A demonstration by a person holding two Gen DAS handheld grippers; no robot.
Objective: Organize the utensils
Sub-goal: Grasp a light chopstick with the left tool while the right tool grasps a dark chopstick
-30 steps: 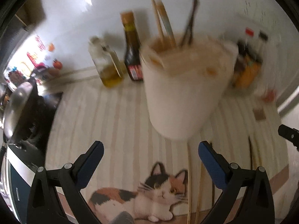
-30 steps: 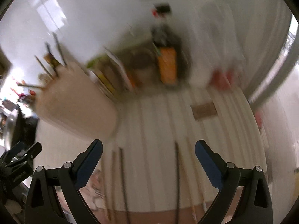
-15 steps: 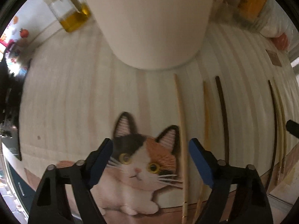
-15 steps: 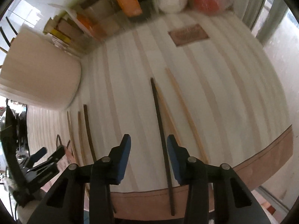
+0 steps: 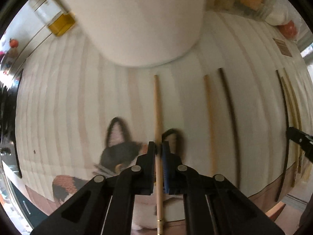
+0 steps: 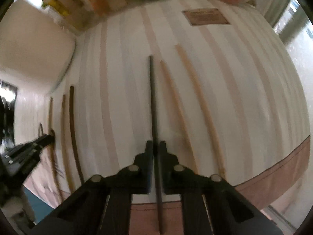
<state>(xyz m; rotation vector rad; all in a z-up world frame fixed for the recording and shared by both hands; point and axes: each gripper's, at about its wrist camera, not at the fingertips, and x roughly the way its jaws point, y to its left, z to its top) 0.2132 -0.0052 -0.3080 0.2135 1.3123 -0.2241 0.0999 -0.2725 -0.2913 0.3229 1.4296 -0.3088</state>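
Black jaws, left hand: the left gripper [image 5: 158, 150] is clamped on a pale wooden chopstick [image 5: 157, 107], pads pinching it well back from its far tip.
Right hand: the right gripper [image 6: 156, 146] is likewise closed around a dark chopstick [image 6: 153, 98], which runs straight out between its fingers.
Grip advice: both sticks lie flat on the striped cloth [image 6: 244, 90], so lift level and slowly; a thin stick can pivot in the pads.
Neighbours: two tan chopsticks [image 6: 176, 105] lie just beside the dark one, and a tan and a dark one lie near the pale one [image 5: 210, 121]; rise straight up to avoid dragging them.
Destination: the big white cup [image 5: 137, 19] stands just beyond the pale stick's tip; tilt each stick upright before dropping it in, I'd judge.
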